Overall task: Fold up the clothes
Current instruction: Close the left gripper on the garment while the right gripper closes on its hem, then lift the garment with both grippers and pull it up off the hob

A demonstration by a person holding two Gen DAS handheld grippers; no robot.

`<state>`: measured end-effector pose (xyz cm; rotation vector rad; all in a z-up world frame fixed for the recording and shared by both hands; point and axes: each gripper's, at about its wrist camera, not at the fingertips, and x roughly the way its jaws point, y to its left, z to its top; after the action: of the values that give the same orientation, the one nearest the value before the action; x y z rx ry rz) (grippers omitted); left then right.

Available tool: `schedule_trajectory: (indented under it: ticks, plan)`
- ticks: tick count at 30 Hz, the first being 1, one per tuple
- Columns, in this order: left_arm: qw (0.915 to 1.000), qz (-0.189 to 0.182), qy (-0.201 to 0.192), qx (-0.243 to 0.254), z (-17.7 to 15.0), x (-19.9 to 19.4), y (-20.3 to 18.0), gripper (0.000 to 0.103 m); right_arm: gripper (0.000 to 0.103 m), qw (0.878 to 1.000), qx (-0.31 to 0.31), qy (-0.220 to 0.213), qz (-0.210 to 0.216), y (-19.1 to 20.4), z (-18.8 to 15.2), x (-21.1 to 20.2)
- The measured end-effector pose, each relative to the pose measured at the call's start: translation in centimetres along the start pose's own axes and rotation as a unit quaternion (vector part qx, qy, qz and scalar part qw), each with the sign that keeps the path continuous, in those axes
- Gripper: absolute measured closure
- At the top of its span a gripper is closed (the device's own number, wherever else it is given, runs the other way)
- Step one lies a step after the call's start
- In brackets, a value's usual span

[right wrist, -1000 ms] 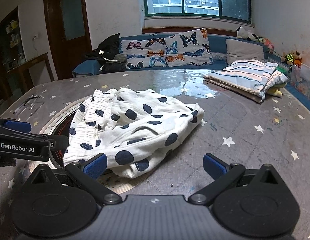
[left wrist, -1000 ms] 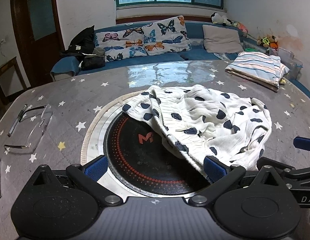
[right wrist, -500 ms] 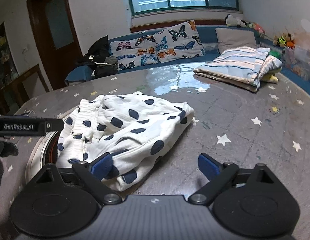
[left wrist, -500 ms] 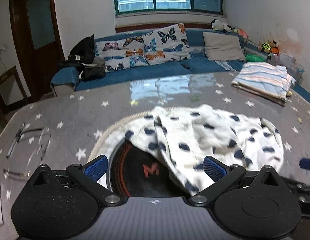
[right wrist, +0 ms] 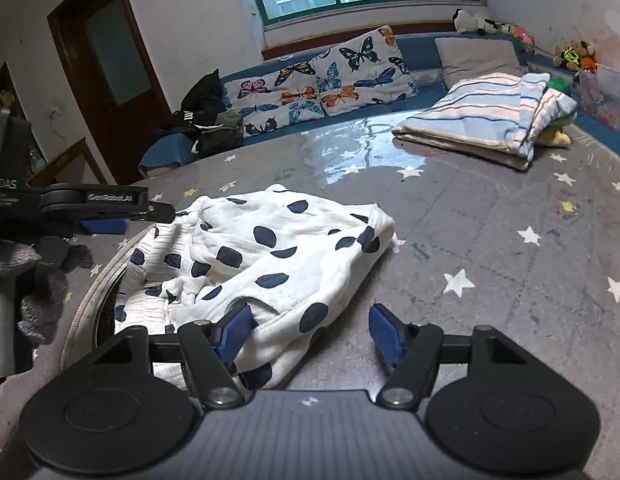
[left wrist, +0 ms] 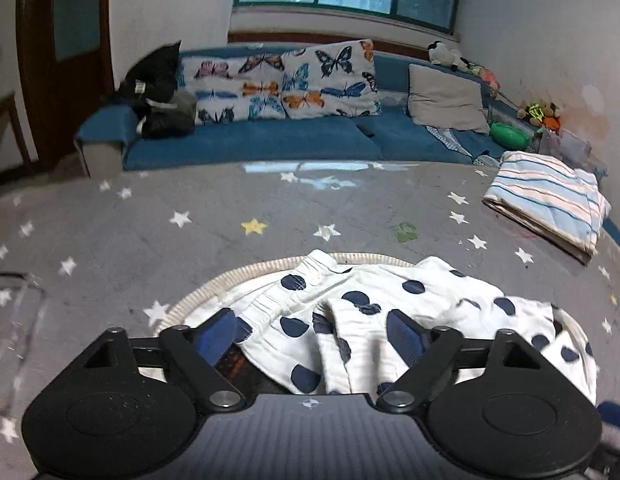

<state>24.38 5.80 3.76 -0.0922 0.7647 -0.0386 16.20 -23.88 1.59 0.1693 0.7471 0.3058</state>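
A crumpled white garment with dark blue dots [left wrist: 374,312] lies on the grey star-patterned table, partly over a round black cooktop. My left gripper [left wrist: 312,338] is open, its blue pads on either side of the garment's waistband folds. In the right wrist view the same garment [right wrist: 266,248] lies ahead and to the left. My right gripper [right wrist: 310,330] is open, its left pad against the garment's near hem, its right pad over bare table. The left gripper [right wrist: 106,216] shows at the left edge of that view.
A folded striped blanket [left wrist: 550,200] lies at the table's far right; it also shows in the right wrist view [right wrist: 482,116]. The cooktop's beige rim [left wrist: 198,294] rings the garment. Glasses [left wrist: 14,304] lie at the left. A blue sofa [left wrist: 270,136] with cushions stands behind.
Both grippers have moved forward and down onto the garment. The left one now straddles the waistband folds and the right one reaches the near hem. Both have narrowed a little but remain open.
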Motion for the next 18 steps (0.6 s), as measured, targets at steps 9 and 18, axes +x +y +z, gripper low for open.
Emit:
schedule_trajectory:
  ticks: [9, 18]
  plan:
    - [0.9988, -0.043, -0.019, -0.011, -1.0, -1.2, 0.0, 0.094, 0.061, 1.0, 0.008, 0.003, 0.02, -0.2, 0.0, 0.1]
    - [0.9957, -0.024, -0.081, -0.038, -3.3, -10.0, 1.3, 0.098, 0.088, 0.999, 0.014, -0.011, 0.038, 0.0, -0.5, -1.3]
